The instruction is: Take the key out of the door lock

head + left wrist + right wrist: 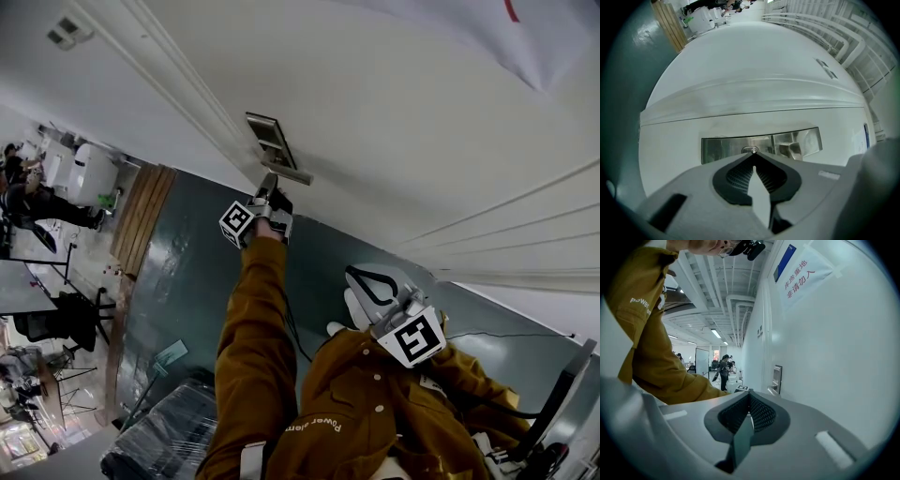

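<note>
A steel lock plate [271, 139] with a lever handle [287, 172] sits on the white door [394, 112]. My left gripper [267, 190] reaches up to it at arm's length, below the handle. In the left gripper view its fingertips [752, 157] meet on a small metal key head [751, 150] that sticks out of the plate [722, 148], left of the handle [790, 149]. Only the key's thin end shows. My right gripper [362, 279] hangs back near my chest, shut on nothing [749, 395]. Beyond it the lock plate [776, 378] shows far off.
A white sign with red print [802, 276] hangs on the door above. Dark green floor [187, 281] lies below, with a wooden strip [141, 216] and a plastic-wrapped black object [164, 433]. People and desks [37, 187] stand far down the room.
</note>
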The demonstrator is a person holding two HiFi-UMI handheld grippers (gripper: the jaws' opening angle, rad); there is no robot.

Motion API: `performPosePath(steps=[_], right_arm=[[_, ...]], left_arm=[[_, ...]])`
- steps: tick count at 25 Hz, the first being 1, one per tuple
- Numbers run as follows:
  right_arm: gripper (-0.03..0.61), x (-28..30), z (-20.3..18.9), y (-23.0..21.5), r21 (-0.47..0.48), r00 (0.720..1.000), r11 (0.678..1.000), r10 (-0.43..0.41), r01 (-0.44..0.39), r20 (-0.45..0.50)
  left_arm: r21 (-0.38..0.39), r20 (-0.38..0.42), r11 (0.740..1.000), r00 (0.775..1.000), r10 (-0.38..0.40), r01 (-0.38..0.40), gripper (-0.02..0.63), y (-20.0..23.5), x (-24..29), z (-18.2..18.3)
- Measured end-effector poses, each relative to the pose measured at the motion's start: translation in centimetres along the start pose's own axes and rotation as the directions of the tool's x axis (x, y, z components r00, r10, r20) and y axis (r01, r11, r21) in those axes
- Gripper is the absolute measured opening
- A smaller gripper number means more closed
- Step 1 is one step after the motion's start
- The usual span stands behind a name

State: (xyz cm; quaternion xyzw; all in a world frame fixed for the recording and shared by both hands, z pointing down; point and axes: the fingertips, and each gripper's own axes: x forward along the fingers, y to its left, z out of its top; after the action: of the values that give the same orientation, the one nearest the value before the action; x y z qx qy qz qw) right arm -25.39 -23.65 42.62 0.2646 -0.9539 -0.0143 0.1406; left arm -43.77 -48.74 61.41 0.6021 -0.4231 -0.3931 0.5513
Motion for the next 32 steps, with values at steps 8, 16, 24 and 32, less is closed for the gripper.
performPosePath(steps=[8,16,24,32], right_arm=[[0.006,-0.3,0.4,-0.1,-0.003,1.0,1.0,0.006,-0.006,0.025],[0.006,-0.3,1.4,0.1,0.003,0.998,0.999,0.048,-0.048,0.047],[0.006,0.6,0.6,2.5,0.046,0.993,0.997,0.054,-0.059,0.104],[0.005,0.6,0.9,1.9,0.096,0.994,0.994,0.037,-0.046,0.099]], left_arm=[[-0.008,-0.011,1.0,1.0,0.019,-0.019,0.025,-0.4,-1.0,-0.2],[0.072,-0.009,0.997,1.0,-0.015,0.016,0.025,-3.3,-4.8,-1.9],[0.465,0.037,0.881,0.996,0.082,-0.09,0.025,-9.1,-16.3,-5.9],[0.843,0.177,0.49,0.975,0.138,-0.222,0.025,-21.0,-25.3,-13.8]])
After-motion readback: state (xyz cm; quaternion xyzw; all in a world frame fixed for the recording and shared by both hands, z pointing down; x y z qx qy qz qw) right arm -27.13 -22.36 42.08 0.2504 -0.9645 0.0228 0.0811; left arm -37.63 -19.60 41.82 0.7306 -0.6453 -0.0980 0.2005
